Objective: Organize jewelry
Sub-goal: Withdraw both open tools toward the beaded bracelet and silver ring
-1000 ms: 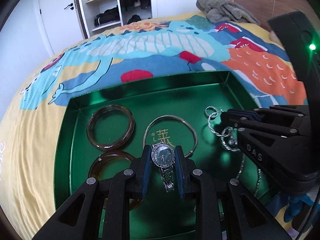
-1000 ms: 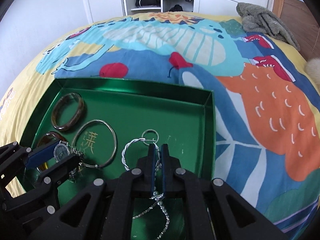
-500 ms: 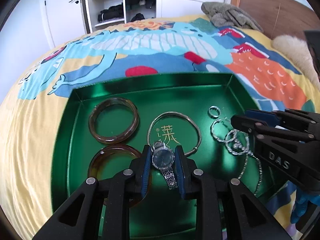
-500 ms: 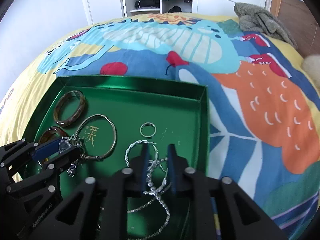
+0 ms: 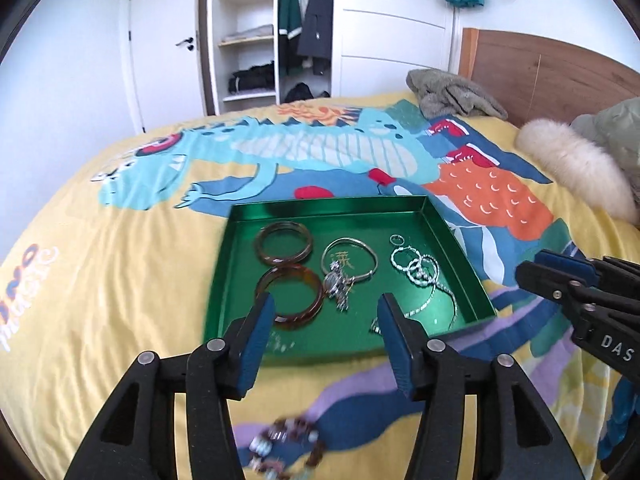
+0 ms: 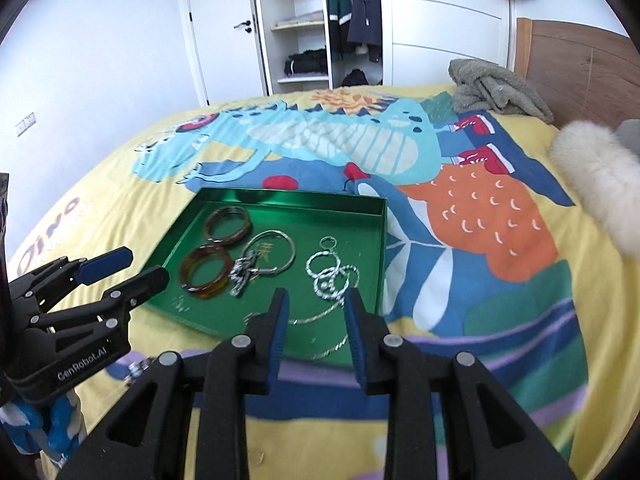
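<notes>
A green tray [image 5: 460, 256] [image 6: 280, 200] lies on the bed. In it are two brown bangles [image 5: 284, 240] [image 6: 206, 268], a silver bangle [image 5: 360, 252] [image 6: 280, 248], a silver watch [image 5: 338, 284] [image 6: 240, 272], twisted silver hoops and a small ring [image 5: 414, 264] [image 6: 330, 276], and a silver chain [image 5: 432, 304] [image 6: 320, 316]. My left gripper [image 5: 324, 312] [image 6: 126, 266] is open and empty, above the tray's near edge. My right gripper [image 6: 316, 312] [image 5: 560, 268] is open and empty, above the chain's end of the tray.
A beaded bracelet [image 5: 280, 446] lies blurred on the bedspread in front of the tray. A grey garment [image 5: 452, 96] and a white fur pillow [image 5: 576, 168] lie near the wooden headboard. An open wardrobe [image 5: 276, 32] stands behind the bed.
My left gripper opened and let the watch go into the tray. My right gripper opened wider off the chain. Both pulled back and up from the tray.
</notes>
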